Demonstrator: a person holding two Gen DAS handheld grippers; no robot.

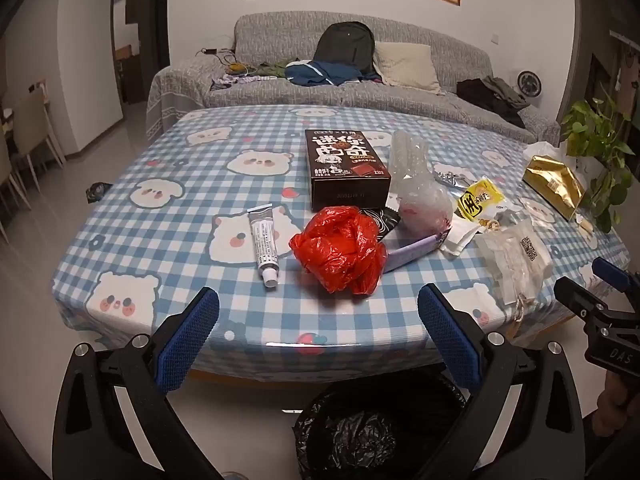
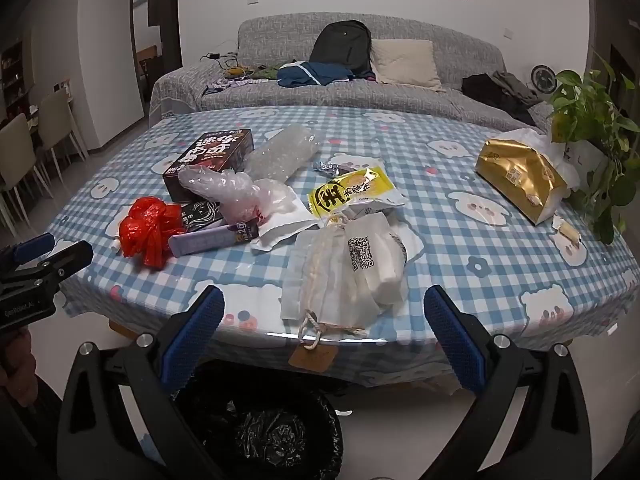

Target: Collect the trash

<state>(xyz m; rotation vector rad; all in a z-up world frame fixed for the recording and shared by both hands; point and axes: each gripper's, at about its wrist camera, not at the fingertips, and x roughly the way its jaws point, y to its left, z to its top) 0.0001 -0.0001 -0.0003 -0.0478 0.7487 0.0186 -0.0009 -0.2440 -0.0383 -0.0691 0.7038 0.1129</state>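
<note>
Directly beneath both claws stands a bin lined with a black bag (image 1: pixel 360 432), on the floor against the near edge of the counter (image 1: pixel 160 208).

Left claw (image 1: pixel 318 320): fingers spread wide apart, nothing between the blue pads. It hangs over the counter's near edge, tilted downward. Just ahead of it lies a crumpled red plastic bag (image 1: pixel 340 252). Ahead and to its left lies a white tube (image 1: pixel 264 240), cap toward the claw. Farther ahead, behind the red bag, stands a dark snack box (image 1: pixel 346 168), with clear bubble wrap (image 1: pixel 420 184) to its right.

Right claw (image 2: pixel 324 316): fingers likewise spread wide apart, holding nothing. Just ahead of it, at the counter's near edge, lies a white drawstring pouch with a QR code (image 2: pixel 352 268); its cord and tag hang over the edge. Beyond the pouch lies a yellow snack wrapper (image 2: pixel 352 192). Ahead and to the left lies a purple carton (image 2: pixel 212 238), touching the red bag. Far to the right lies a gold packet (image 2: pixel 520 176), near a potted plant (image 2: pixel 592 128).

All trash items rest on the counter; none is gripped.
</note>
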